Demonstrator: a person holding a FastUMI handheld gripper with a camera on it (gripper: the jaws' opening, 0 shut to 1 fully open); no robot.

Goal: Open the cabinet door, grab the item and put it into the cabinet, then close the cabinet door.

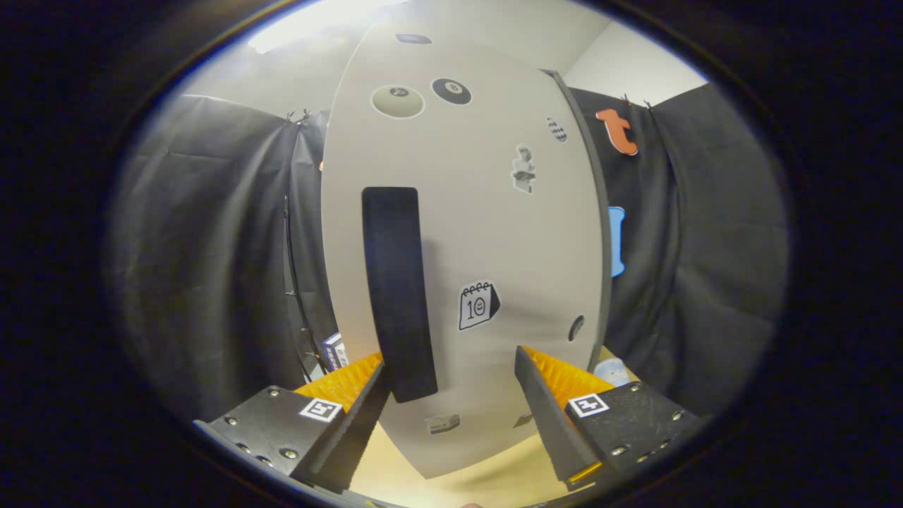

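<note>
The cabinet door fills the space just ahead of your hand-held gripper, its dark handle reaching down beside the left finger. Your fingers are spread apart, gripping nothing. Below lies the desk; stickers dot the door.

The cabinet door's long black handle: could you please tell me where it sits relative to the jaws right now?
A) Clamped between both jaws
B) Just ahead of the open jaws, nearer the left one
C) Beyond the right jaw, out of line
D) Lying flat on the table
B: the gripper stands open, and the upright black handle on the cabinet door hangs just ahead, beside the left jaw, ungripped.
</note>
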